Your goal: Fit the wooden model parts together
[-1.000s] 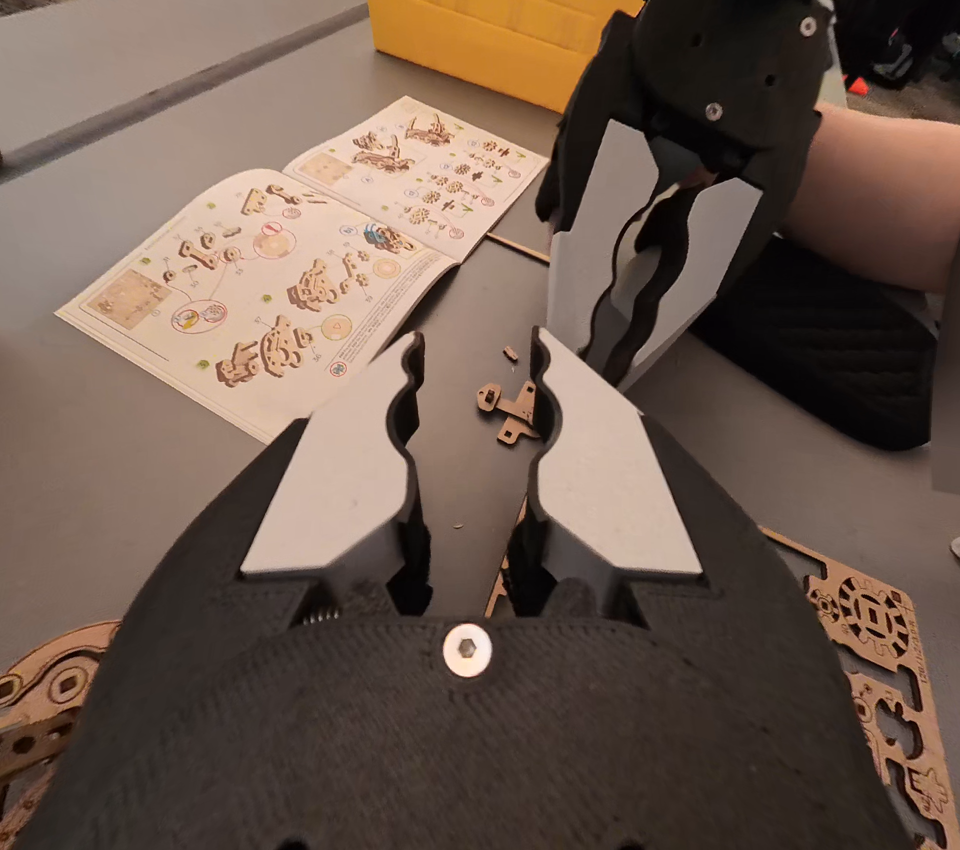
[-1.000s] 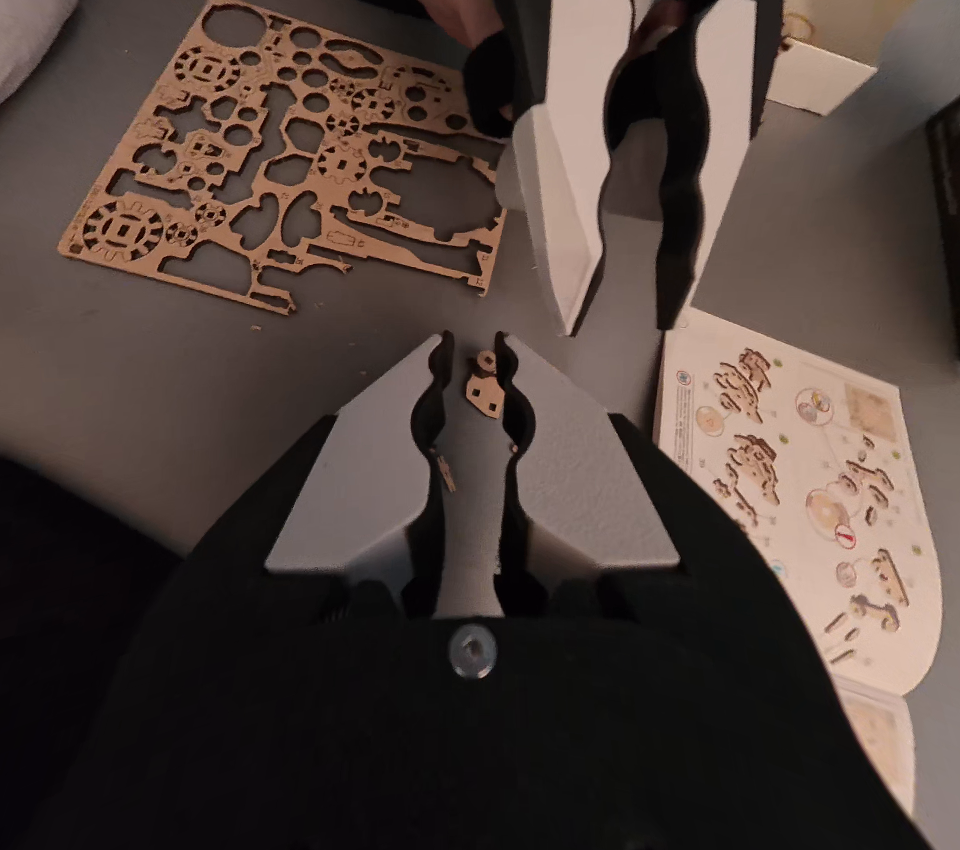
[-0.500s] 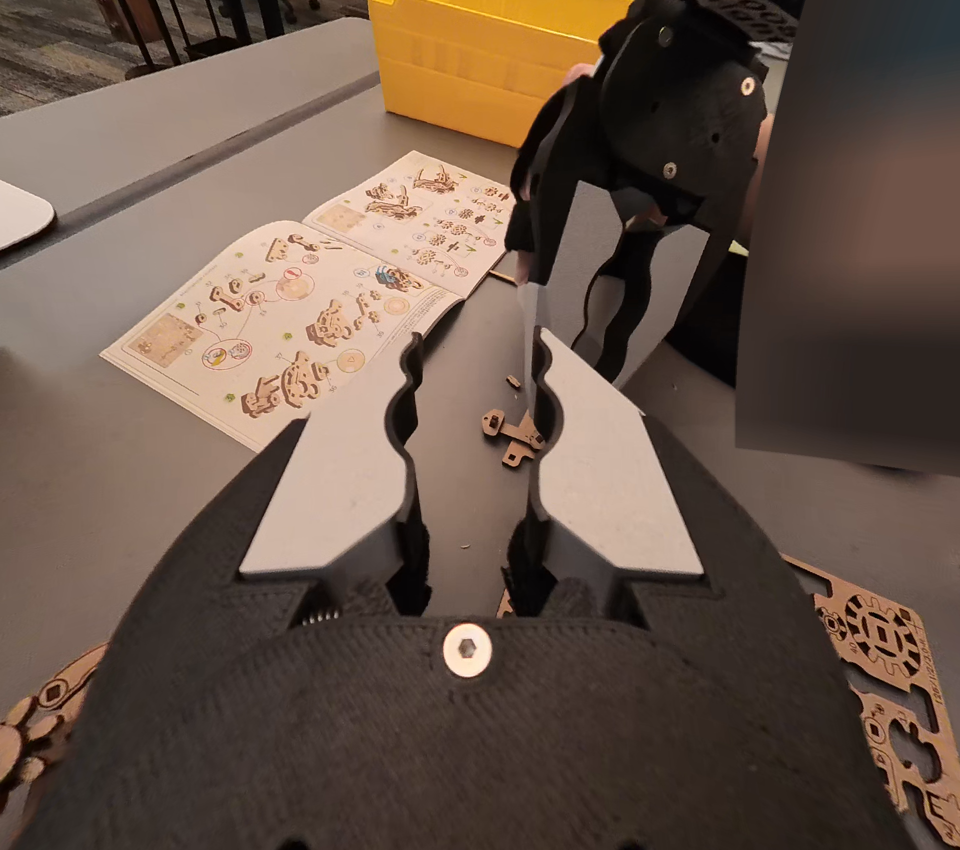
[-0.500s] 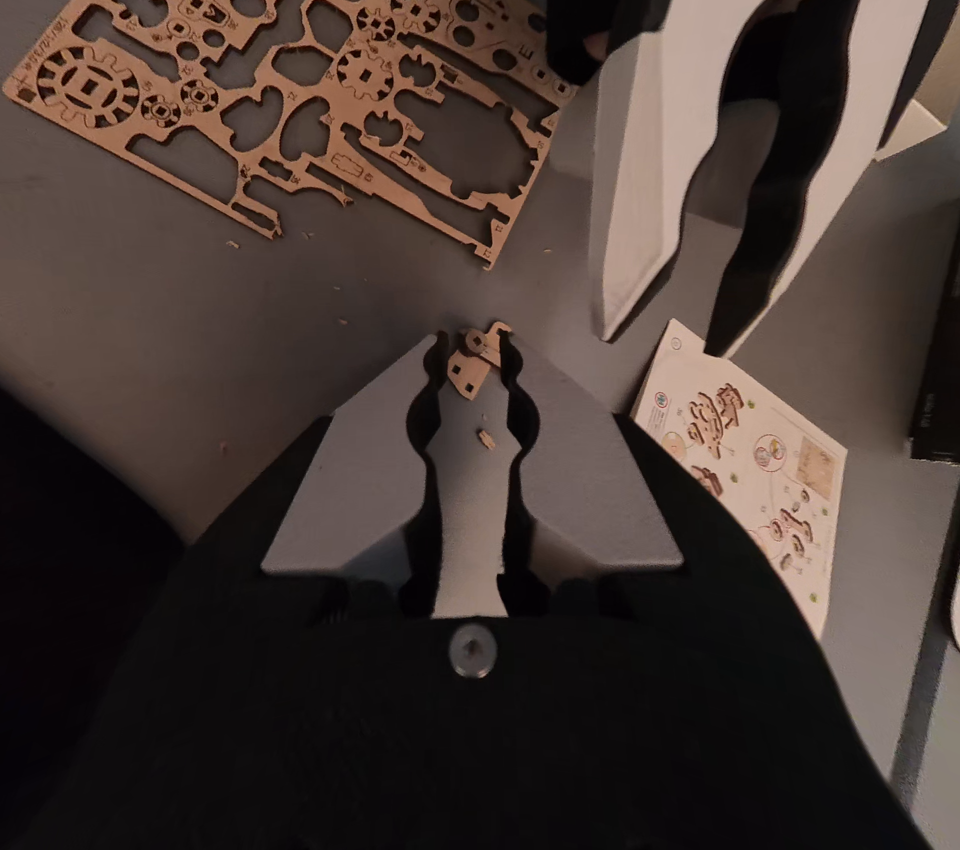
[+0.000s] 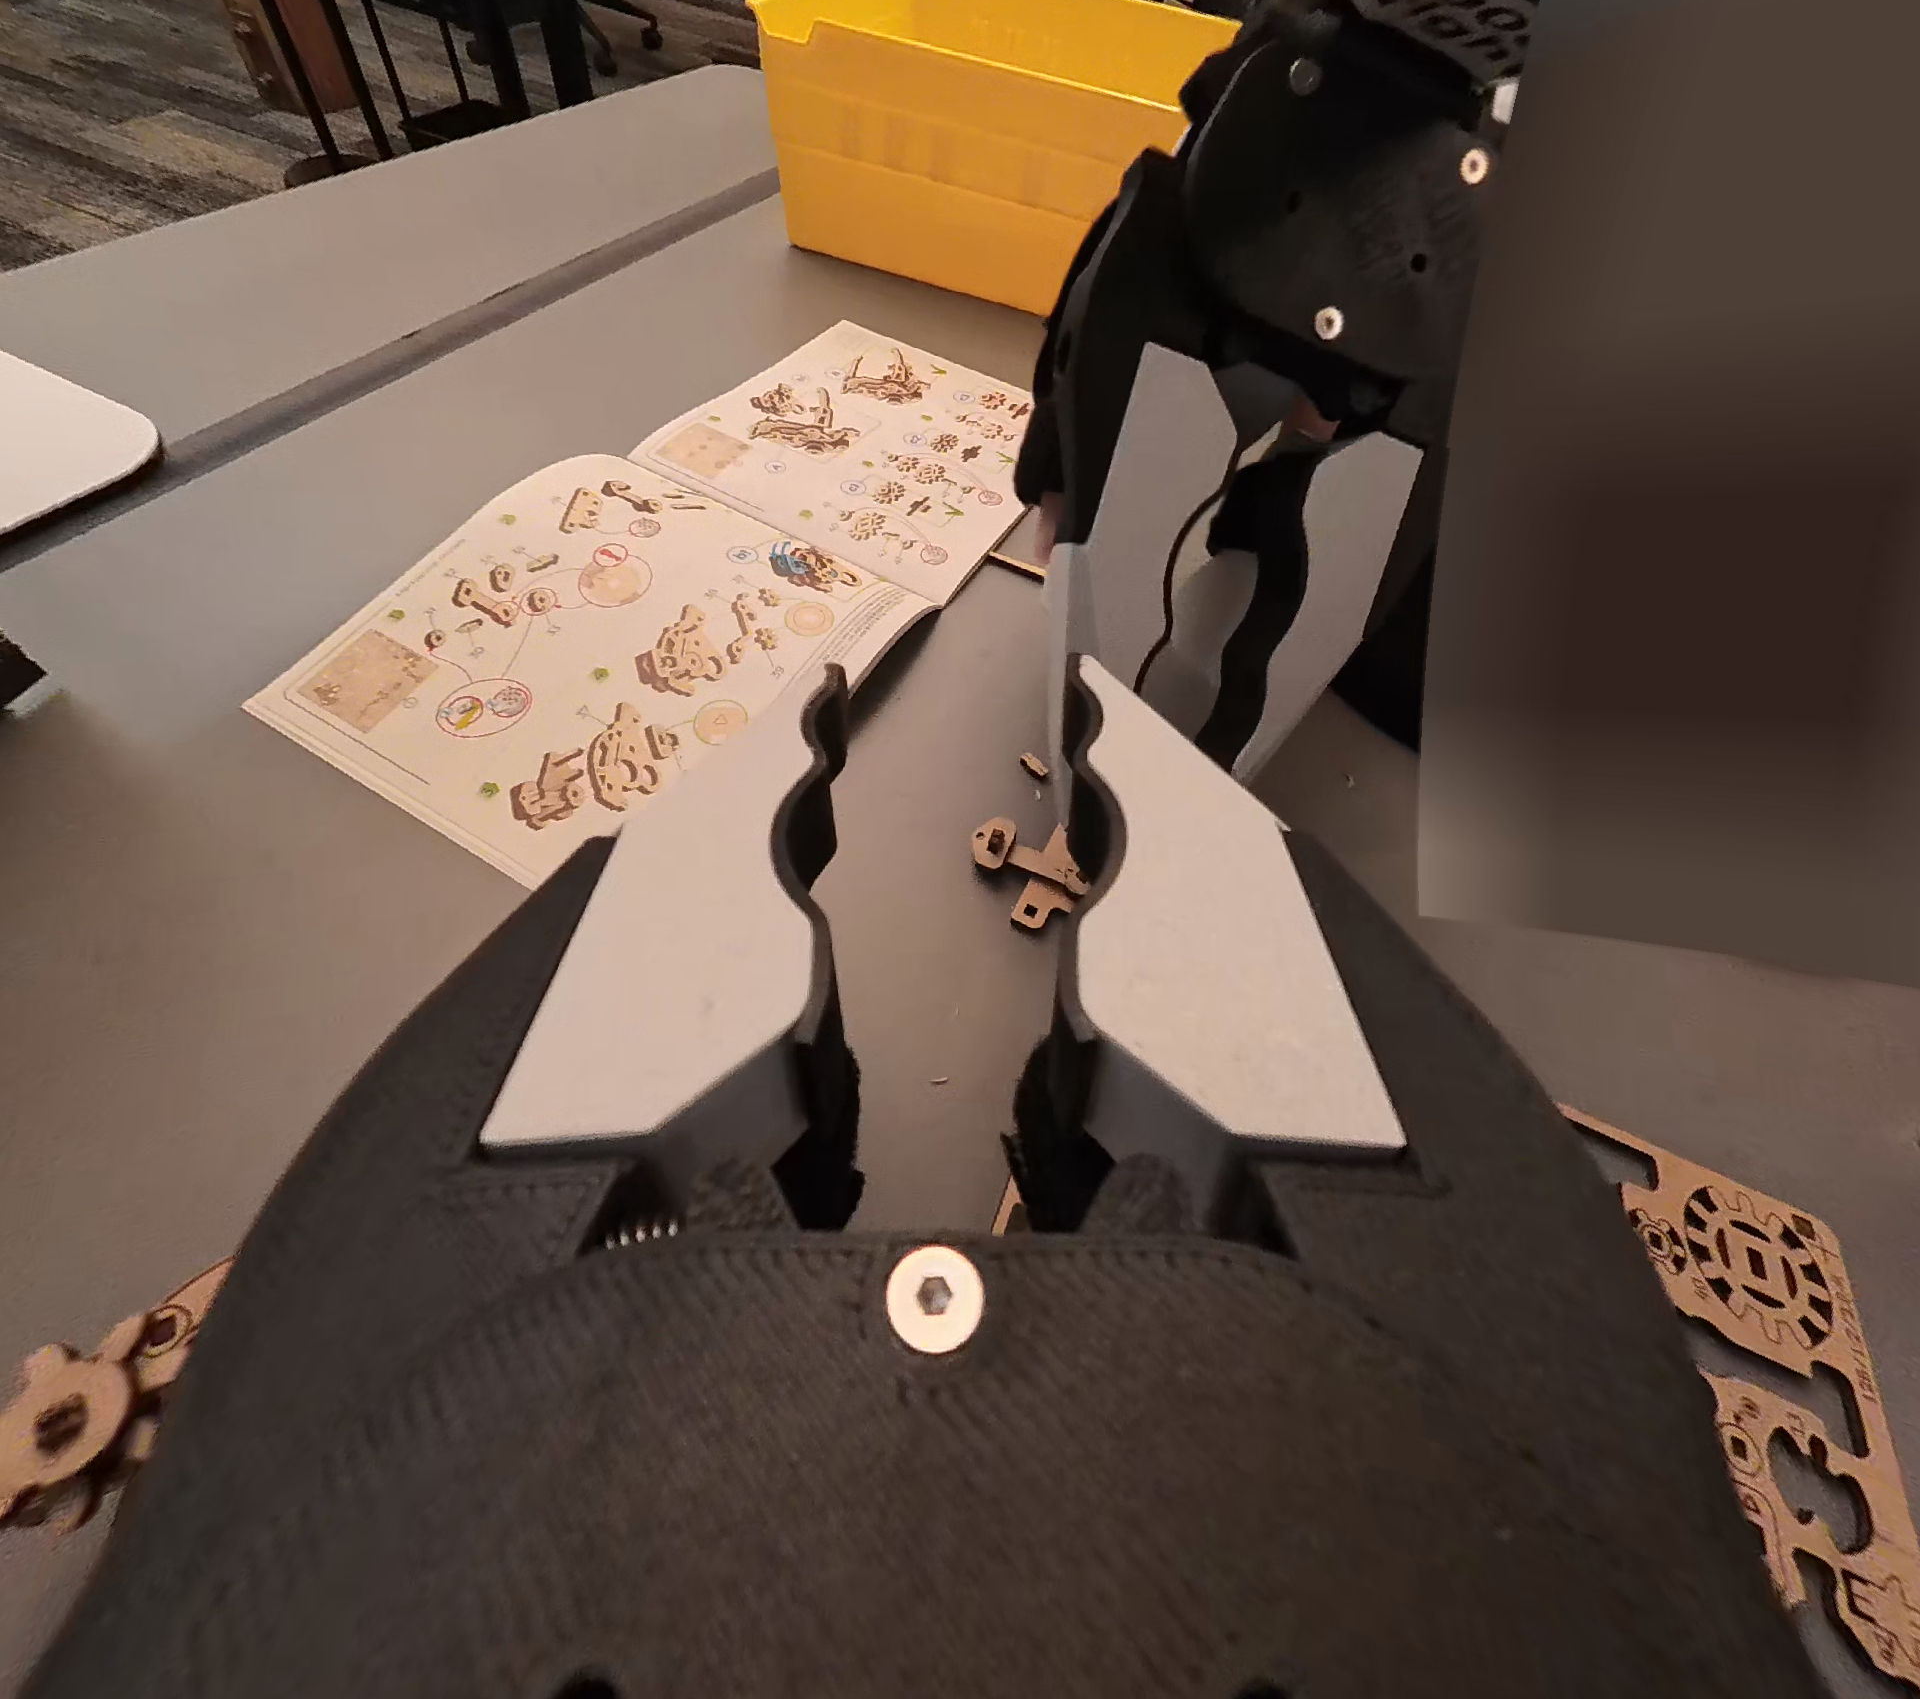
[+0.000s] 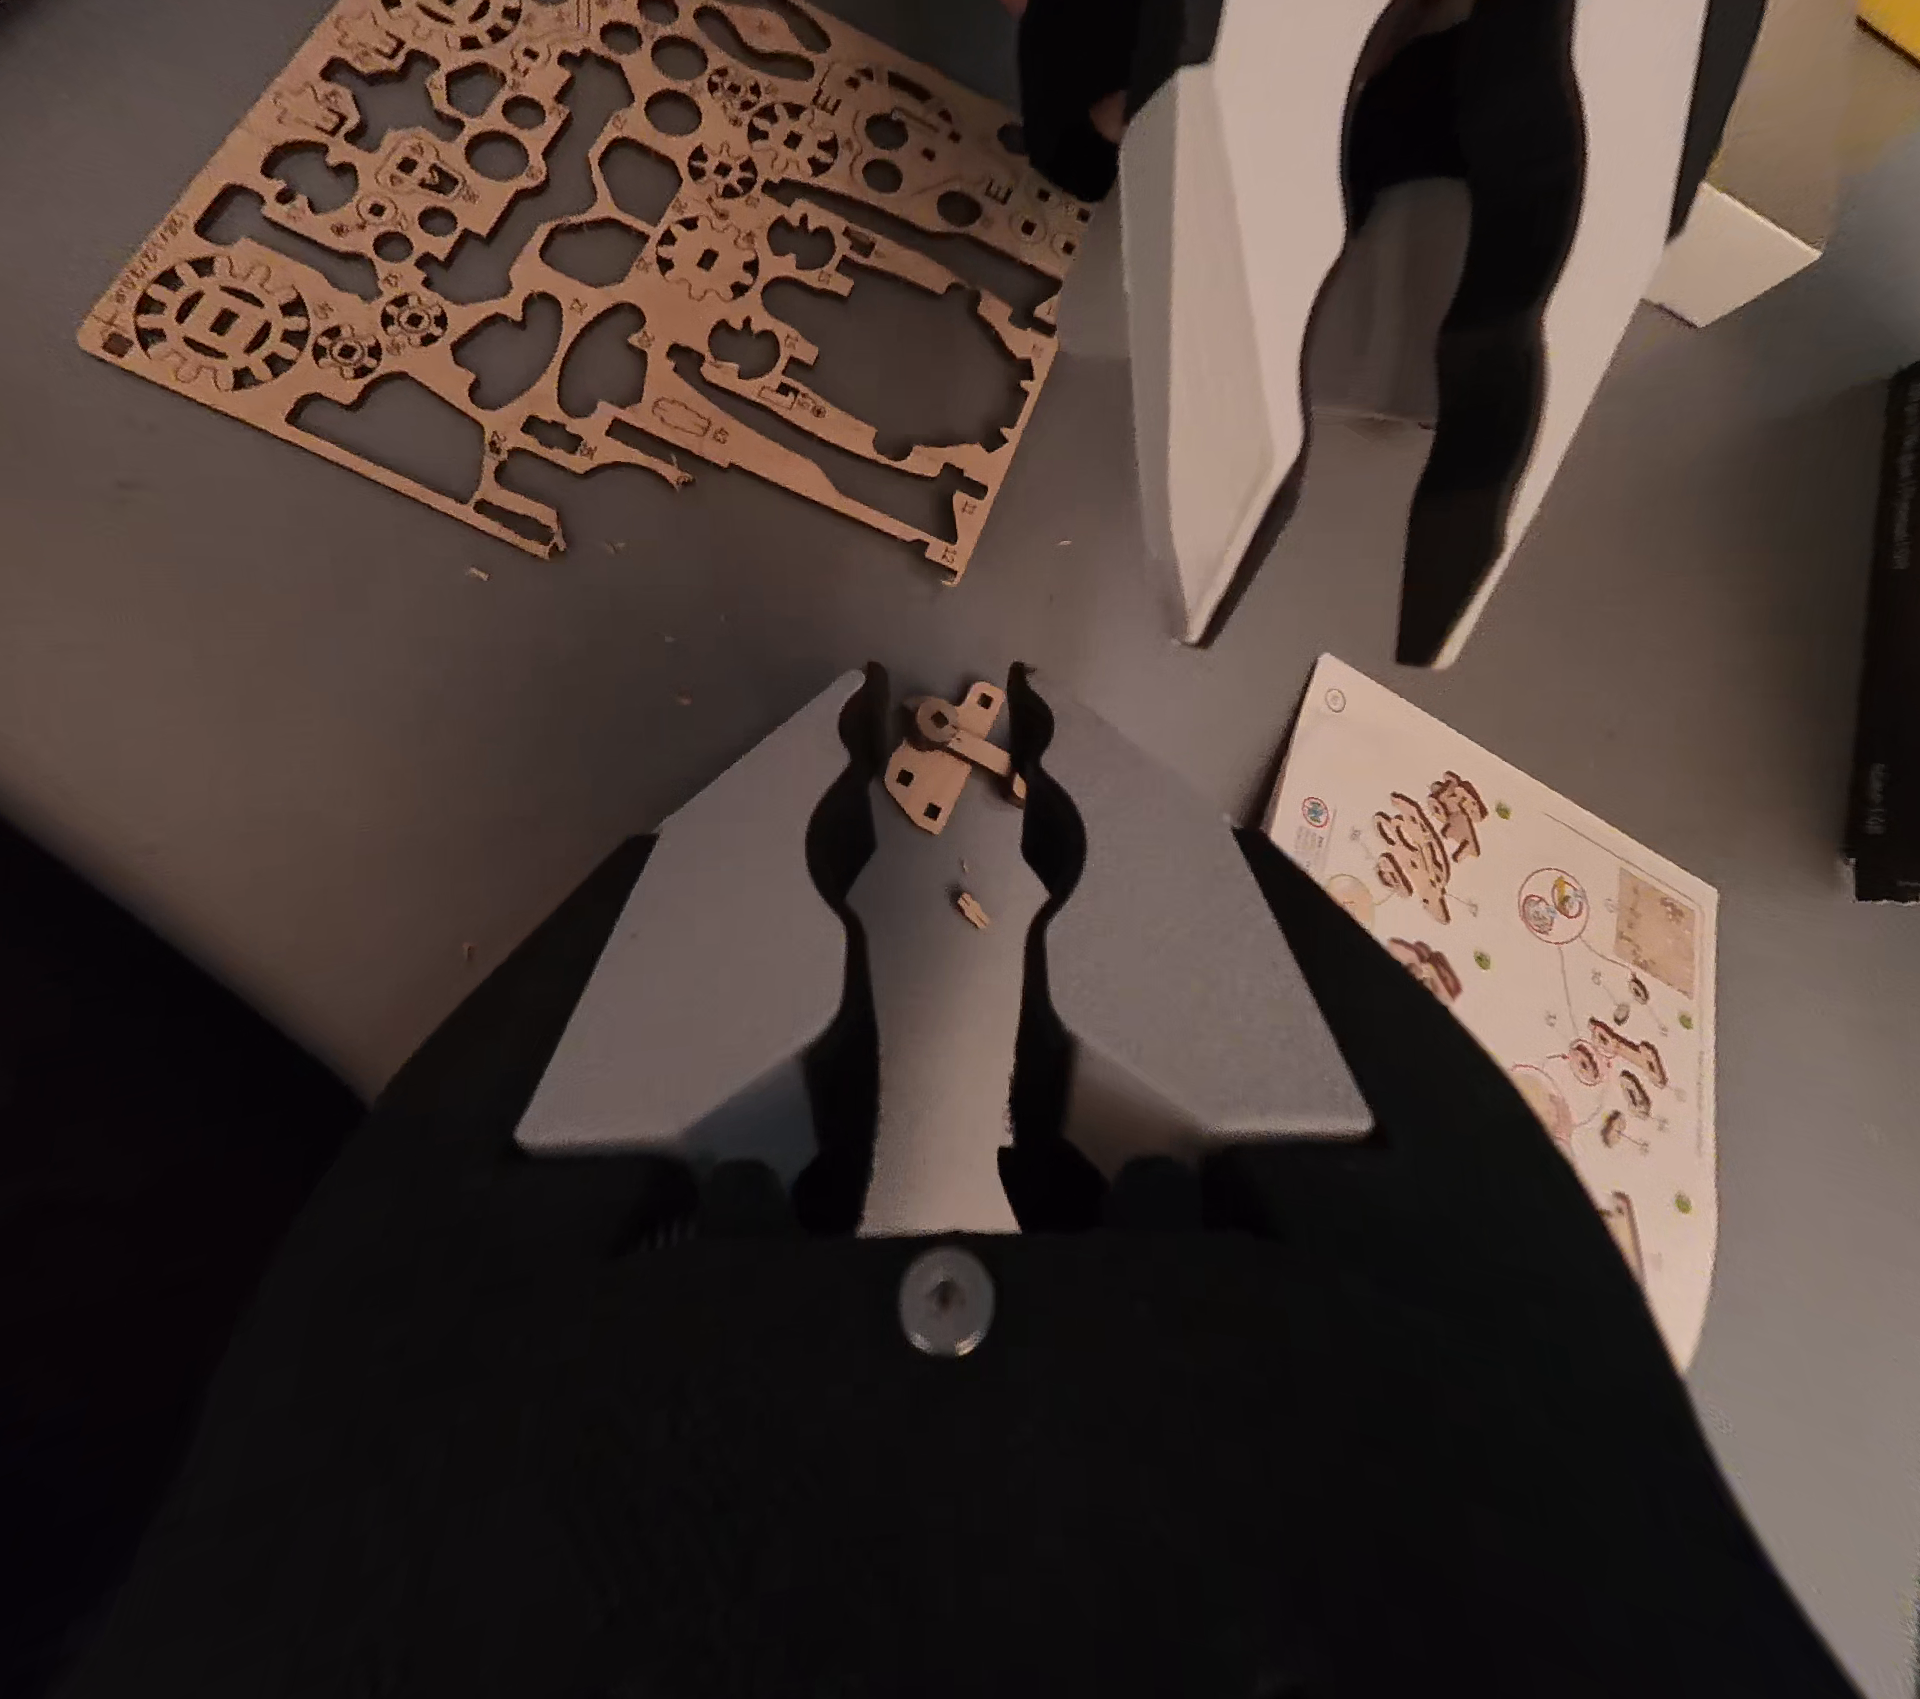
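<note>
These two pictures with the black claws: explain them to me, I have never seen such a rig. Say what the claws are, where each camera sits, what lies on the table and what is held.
The claws are two hand-held grasping tools, one in each of a person's hands. Each carries a camera looking forward along its two grey fingers.

One picture is from the left tool; the right tool hangs ahead of it. The other picture is from the right tool, looking down.

On the grey table lie a small wooden part, a punched-out wooden sheet, an open instruction booklet and a yellow bin.

Both tools are open. The right one's fingers flank the wooden part, but nothing is gripped.
</note>
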Demonstrator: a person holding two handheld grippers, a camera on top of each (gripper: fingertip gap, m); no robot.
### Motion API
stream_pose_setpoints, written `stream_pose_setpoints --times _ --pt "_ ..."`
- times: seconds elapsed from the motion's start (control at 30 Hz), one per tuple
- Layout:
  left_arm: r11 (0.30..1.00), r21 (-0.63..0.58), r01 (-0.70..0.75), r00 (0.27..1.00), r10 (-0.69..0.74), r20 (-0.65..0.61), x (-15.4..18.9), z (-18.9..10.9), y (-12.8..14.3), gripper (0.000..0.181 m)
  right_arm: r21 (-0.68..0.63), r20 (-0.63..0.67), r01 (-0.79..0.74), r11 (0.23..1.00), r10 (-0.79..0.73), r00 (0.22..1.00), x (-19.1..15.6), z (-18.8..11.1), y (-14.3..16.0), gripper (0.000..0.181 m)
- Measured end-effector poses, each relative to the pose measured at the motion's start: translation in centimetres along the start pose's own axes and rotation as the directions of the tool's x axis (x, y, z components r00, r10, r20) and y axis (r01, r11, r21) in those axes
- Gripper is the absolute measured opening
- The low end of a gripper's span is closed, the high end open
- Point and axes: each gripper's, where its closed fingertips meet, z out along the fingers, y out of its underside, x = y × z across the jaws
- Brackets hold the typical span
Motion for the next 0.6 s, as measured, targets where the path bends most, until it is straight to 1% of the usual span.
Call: stream_pose_setpoints --times 0.1,0.23,0.37,0.5,0.6 --pt "1.0 0.006 0.008 1.0 -0.008 0.0 -0.1 -0.23 -0.09 0.039 -0.008 0.003 -0.019 1.0 0.019 1.0 -0.07 0.17 0.39 0.021" --pt "1.0 0.008 0.014 1.0 -0.014 -0.004 -0.11 -0.26 -0.09 0.039 -0.044 -0.023 -0.003 0.999 0.002 1.0 0.55 0.5 0.85 0.021" --pt "1.0 -0.004 0.011 1.0 -0.011 -0.009 0.04 -0.09 0.14 0.04 -0.053 0.004 0.0 0.999 0.001 1.0 0.23 0.73 0.64 0.02" --pt "1.0 -0.01 0.007 1.0 -0.007 -0.009 0.08 -0.02 0.23 0.04 -0.05 0.042 -0.04 0.998 0.042 0.998 -0.16 0.73 0.84 0.012" --pt "1.0 -0.017 0.013 1.0 -0.013 -0.016 0.15 0.07 0.4 0.04 -0.038 0.055 -0.075 0.996 0.077 0.996 -0.11 0.87 0.9 0.012"
